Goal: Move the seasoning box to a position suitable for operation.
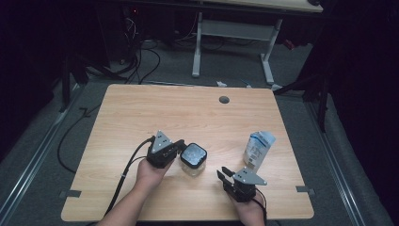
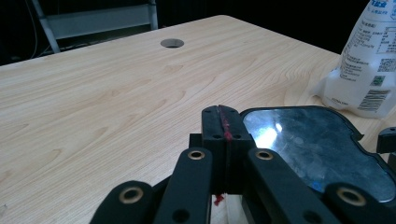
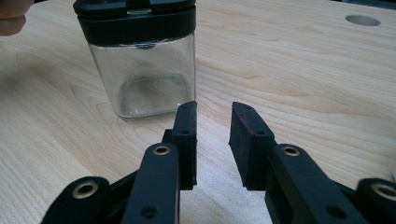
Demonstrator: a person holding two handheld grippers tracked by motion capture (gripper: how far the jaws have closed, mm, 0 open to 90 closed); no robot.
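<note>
A square clear glass jar (image 1: 193, 158) with a black lid (image 2: 313, 149) stands on the wooden table (image 1: 188, 113), near the front middle. My left gripper (image 1: 180, 149) reaches it from the left. Its jaws are pressed together, tips (image 2: 223, 122) right at the lid's left edge, and nothing shows between them. My right gripper (image 1: 227, 175) sits to the jar's right, near the front edge, and points at the jar (image 3: 140, 60). That gripper (image 3: 212, 112) is open, with bare table between its pads and the jar a short way ahead. The jar looks empty.
A white plastic bottle (image 1: 258, 148) with a blue label stands right of the jar and behind the right gripper; it is also close by (image 2: 369, 60) in the left gripper view. A round cable hole (image 1: 224, 100) sits near the table's far edge. Cables and a desk frame lie beyond.
</note>
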